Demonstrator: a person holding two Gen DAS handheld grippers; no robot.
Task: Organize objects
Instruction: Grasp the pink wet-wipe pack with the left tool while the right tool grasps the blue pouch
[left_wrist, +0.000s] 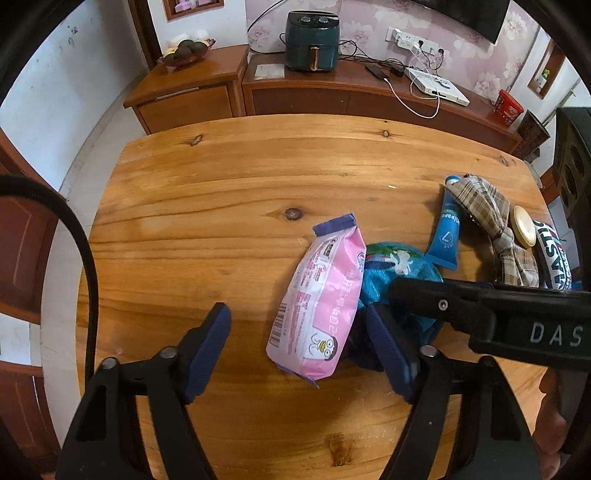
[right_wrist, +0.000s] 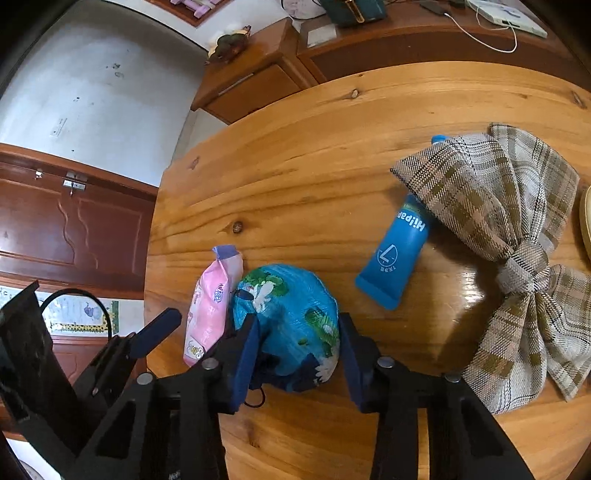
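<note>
Two open tools: left (left_wrist: 301, 349) straddles pink packet (left_wrist: 317, 302), right (right_wrist: 299, 363) blue pouch (right_wrist: 288, 325).

Both grippers share one build — the left gripper (left_wrist: 297, 345) and right gripper (right_wrist: 299, 358) have matte black linkage arms with silver pivot screws and dark blue ribbed pads (left_wrist: 208, 343); a black cable (left_wrist: 79, 236) loops beside the left, white "DAS" lettering marks the right's body
</note>
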